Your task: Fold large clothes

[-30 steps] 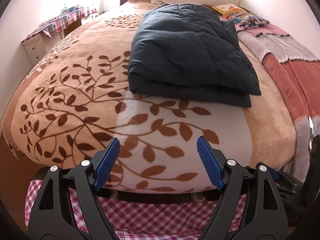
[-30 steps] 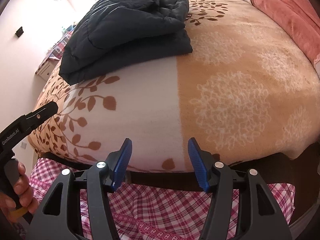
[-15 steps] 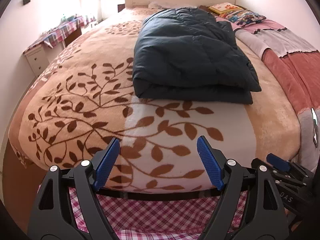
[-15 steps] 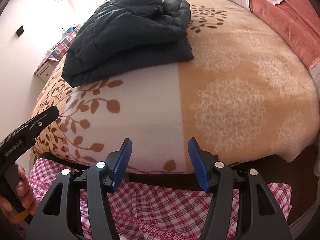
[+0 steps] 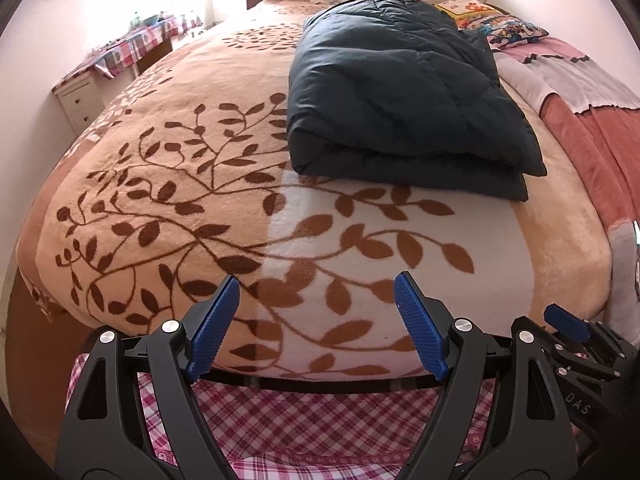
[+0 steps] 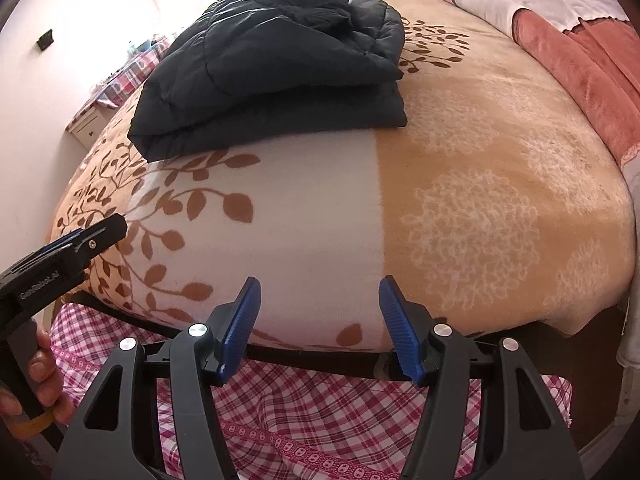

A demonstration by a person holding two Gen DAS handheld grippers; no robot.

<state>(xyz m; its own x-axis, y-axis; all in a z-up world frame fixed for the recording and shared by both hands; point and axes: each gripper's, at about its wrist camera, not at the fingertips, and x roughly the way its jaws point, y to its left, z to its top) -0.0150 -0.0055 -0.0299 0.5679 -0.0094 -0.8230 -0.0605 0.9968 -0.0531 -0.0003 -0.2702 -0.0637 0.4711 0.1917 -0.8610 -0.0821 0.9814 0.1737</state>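
A dark navy quilted coat (image 5: 400,92) lies folded into a thick stack on the bed's leaf-patterned blanket (image 5: 192,184). The right wrist view shows the same folded coat (image 6: 272,64) up and to the left. My left gripper (image 5: 316,292) hovers open over the blanket's near edge, well short of the coat, with nothing between its blue pads. My right gripper (image 6: 320,296) also stands open and empty above the foot of the bed. The left gripper's body appears at the left edge of the right wrist view, held by a hand (image 6: 44,380).
A pink and grey quilt (image 5: 592,120) covers the bed's right side, with colourful pillows (image 5: 492,24) by the headboard. A white dresser with a checked cloth (image 5: 120,60) stands at the left wall. Red checked fabric (image 6: 320,420) hangs below the bed's dark frame.
Both views have tilted a little, so the coat sits slightly lower and nearer in frame. The right gripper's tip has come into the left wrist view's lower right. The coat itself has not moved.
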